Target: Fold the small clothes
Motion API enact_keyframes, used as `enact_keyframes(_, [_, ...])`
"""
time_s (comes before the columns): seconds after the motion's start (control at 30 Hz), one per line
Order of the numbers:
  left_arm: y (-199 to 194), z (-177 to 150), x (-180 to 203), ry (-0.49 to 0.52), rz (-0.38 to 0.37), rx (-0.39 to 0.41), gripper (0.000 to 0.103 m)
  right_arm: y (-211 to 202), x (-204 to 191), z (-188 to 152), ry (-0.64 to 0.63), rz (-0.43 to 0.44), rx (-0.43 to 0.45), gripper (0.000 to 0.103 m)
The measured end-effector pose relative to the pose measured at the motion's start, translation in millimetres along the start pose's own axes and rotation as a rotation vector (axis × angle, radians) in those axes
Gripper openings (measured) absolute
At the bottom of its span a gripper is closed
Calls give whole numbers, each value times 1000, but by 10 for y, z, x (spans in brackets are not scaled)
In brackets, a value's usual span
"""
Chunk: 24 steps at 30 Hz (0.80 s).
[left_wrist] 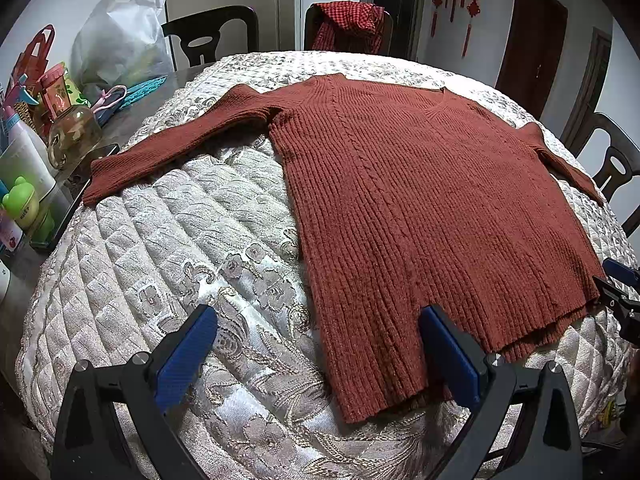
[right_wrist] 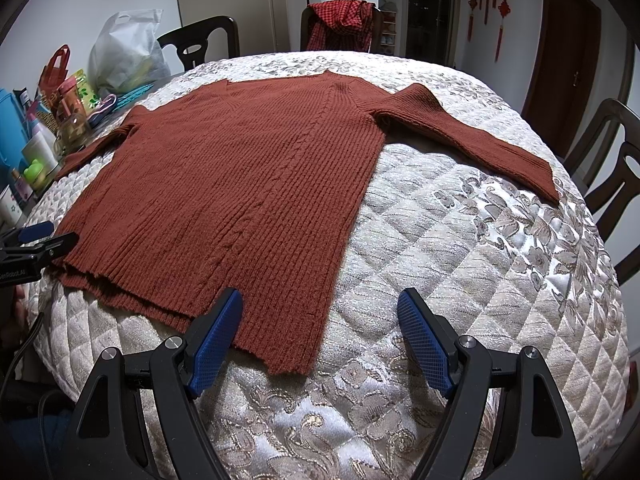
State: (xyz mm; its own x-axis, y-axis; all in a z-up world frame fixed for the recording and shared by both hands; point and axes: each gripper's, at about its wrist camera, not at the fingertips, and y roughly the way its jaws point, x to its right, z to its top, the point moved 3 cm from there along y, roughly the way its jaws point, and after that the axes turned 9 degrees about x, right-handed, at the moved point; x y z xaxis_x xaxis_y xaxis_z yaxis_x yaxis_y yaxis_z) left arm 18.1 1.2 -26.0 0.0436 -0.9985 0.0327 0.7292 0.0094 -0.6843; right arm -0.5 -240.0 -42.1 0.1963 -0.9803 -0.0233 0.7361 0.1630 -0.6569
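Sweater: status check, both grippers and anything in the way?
Left gripper open, at the near hem corner. Right gripper open, at the other hem corner. Sweater flat on the quilt, sleeves spread, unfolded. Nothing on it.

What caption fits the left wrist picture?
Open left gripper at the hem of a rust-red sweater spread flat on a quilted cover.
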Motion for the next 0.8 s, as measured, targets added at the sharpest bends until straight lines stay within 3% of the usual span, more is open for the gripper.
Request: enact_keyframes(0.8, [1, 1, 2, 0, 0, -1, 102, -6, 1, 16, 0, 0, -2, 80])
